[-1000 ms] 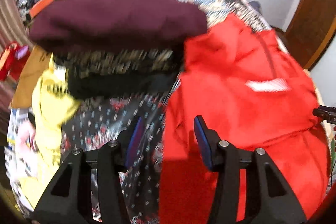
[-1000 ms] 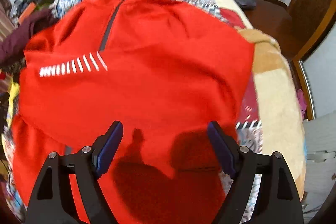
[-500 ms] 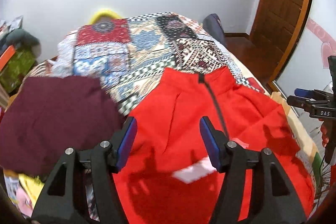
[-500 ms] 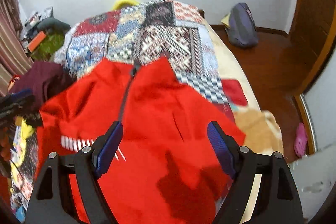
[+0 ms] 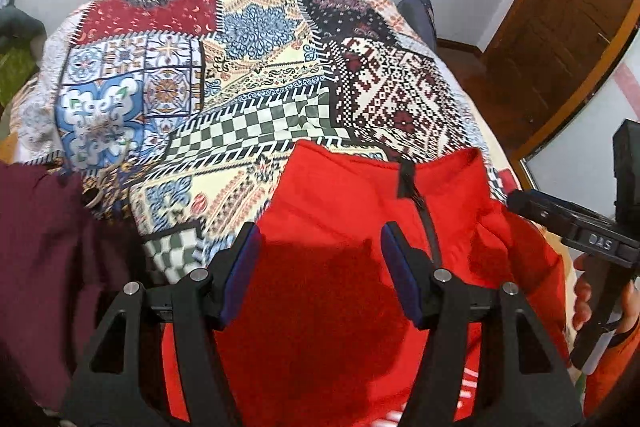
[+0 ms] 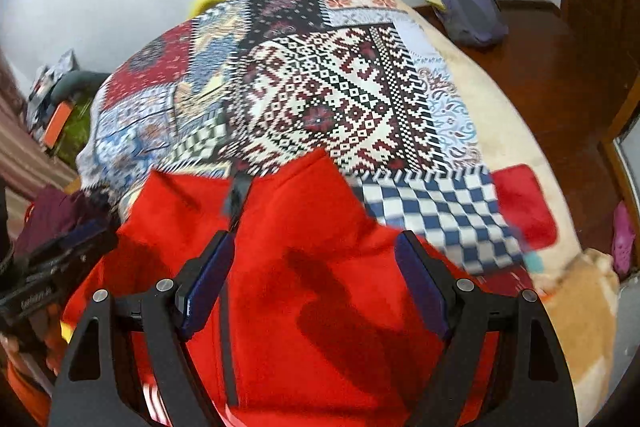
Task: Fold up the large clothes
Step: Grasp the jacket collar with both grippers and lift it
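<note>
A large red zip-neck top (image 5: 344, 227) lies on the patchwork bedspread (image 5: 248, 75), collar towards the far end. It also shows in the right wrist view (image 6: 312, 227), its dark zipper (image 6: 236, 199) running down from the collar. My left gripper (image 5: 320, 267) is open and empty above the top's left shoulder. My right gripper (image 6: 312, 275) is open and empty above the top's right shoulder. The right gripper's body (image 5: 576, 239) shows at the right edge of the left wrist view. The left gripper's body (image 6: 48, 279) shows at the left edge of the right wrist view.
A maroon garment (image 5: 52, 259) lies left of the red top. A dark blue bag (image 6: 472, 3) sits on the wooden floor beyond the bed. A wooden door (image 5: 560, 27) stands at the right. Clutter (image 6: 60, 107) lies by the far left wall. The bedspread (image 6: 340, 87) covers the bed.
Both grippers have swung up and forward from the top's lower body toward its collar. The far bedspread and wall have come into view. Both stay open.
</note>
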A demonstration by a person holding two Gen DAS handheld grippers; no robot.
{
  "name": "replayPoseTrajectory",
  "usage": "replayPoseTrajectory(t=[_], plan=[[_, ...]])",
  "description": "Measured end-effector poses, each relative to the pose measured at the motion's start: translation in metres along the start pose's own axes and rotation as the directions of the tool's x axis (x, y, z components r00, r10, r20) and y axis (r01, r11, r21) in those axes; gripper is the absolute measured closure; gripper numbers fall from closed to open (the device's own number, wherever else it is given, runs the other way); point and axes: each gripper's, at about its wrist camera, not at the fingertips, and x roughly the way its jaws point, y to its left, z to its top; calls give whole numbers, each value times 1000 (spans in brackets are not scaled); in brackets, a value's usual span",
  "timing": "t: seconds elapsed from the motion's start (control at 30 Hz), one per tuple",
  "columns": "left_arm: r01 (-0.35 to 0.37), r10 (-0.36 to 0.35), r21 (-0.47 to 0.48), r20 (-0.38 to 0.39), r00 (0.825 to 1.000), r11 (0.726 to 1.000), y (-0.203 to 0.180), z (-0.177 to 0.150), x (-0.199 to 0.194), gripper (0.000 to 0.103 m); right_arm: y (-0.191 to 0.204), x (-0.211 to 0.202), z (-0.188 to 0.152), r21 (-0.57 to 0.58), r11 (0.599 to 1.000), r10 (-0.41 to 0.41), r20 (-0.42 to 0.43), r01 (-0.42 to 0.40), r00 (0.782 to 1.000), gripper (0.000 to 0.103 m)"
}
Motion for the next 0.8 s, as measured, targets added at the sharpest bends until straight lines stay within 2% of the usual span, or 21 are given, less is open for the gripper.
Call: replayPoseTrajectory(t=[0.1, 0.2, 0.23, 0.3, 0.37, 0.4, 0.43, 0.47, 0.53, 0.7, 0.8], plan=[[-19, 18, -10, -18, 1000, 1000, 4, 8, 21, 41, -4, 28, 10, 6, 999, -35, -37, 35, 999, 24], [-22, 20, -43, -45, 999, 999, 10, 10, 41, 41, -9, 47, 9, 7, 999, -35, -74, 36, 997, 42], [-16, 14, -48, -51, 999, 999, 11, 10, 46, 41, -9, 50, 6, 6, 1000, -22, -80, 22, 997, 54], [-19, 17, -53, -41, 999, 998, 13, 6, 51, 47, -5, 46, -1, -25, 999, -22, -42, 21, 999, 61], [-32, 31, -22, -17, 999, 999, 9, 3, 49, 68, -1, 41, -5, -55, 998, -13, -31, 12, 999, 81], [-42, 42, -5, -8, 999, 999, 7, 2, 47, 72, 2, 36, -7, -65, 998, -11, -28, 9, 1000, 84], [-51, 51, 4, -1, 999, 999, 5, 1, 44, 84, 4, 32, -9, -74, 997, -10, -24, 9, 1000, 88], [-43, 43, 10, 4, 999, 999, 3, 0, 40, 91, 7, 25, -11, -87, 996, -14, -13, 13, 1000, 89], [-24, 24, 23, 21, 999, 999, -2, -3, 25, 96, 13, 10, -15, -113, 993, -22, 16, 24, 1000, 89], [-42, 34, 86, 93, 995, 995, -23, -13, -25, 98, 30, -51, -25, -175, 984, -15, 113, 35, 993, 90], [-39, 23, 115, 137, 990, 993, -34, -26, -64, 98, 36, -82, -35, -189, 982, 14, 137, 12, 990, 90]])
